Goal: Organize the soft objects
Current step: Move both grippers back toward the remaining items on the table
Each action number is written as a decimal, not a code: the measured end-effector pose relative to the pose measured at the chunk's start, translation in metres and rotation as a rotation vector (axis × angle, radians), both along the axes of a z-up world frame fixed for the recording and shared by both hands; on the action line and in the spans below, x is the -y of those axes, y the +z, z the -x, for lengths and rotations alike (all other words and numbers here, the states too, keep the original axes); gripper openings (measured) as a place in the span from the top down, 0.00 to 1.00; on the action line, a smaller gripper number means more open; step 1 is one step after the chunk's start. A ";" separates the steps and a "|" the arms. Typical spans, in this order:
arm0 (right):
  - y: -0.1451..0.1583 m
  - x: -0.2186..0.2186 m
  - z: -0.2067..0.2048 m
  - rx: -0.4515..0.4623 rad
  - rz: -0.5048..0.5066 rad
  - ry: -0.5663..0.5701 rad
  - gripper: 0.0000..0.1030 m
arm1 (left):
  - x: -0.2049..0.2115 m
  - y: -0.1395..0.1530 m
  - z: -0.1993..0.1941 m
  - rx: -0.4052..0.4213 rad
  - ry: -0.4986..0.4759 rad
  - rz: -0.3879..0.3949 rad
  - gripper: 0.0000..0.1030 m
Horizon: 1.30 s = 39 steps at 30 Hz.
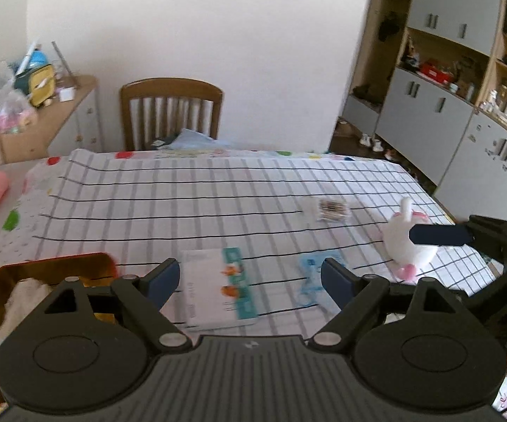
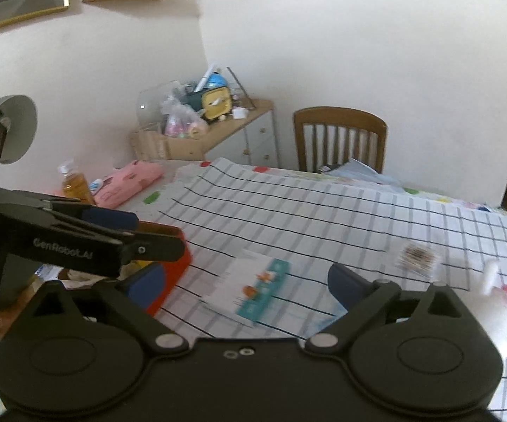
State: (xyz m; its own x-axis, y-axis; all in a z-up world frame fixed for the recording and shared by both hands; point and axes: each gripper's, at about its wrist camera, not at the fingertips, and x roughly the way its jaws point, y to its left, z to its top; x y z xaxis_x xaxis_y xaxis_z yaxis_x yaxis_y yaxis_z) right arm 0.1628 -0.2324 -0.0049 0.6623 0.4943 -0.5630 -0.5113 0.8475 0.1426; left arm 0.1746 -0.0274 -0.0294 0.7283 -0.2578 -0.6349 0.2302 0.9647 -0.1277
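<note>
The white plush rabbit with pink ears [image 1: 408,242] lies rightward on the checked tabletop [image 1: 218,190], nearer the right tongs [image 2: 249,281]; both those and the left tongs [image 1: 249,277] gape wide, empty.

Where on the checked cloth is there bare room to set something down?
The far half of the checked cloth, toward the wooden chair, is bare. The near edge is crowded: red box, white packet, blue wrapper, plush rabbit and small patterned packet.
</note>
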 end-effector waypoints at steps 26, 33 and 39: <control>-0.013 0.099 -0.148 -0.164 0.163 0.027 0.03 | 0.124 -0.059 -0.057 -0.079 -0.058 -0.026 0.06; -0.033 0.091 -0.202 -0.265 0.236 0.060 0.03 | 0.145 -0.074 -0.074 -0.084 -0.097 -0.050 0.06; -0.049 0.081 -0.244 -0.332 0.301 0.060 0.03 | 0.148 -0.092 -0.092 -0.123 -0.083 -0.053 0.06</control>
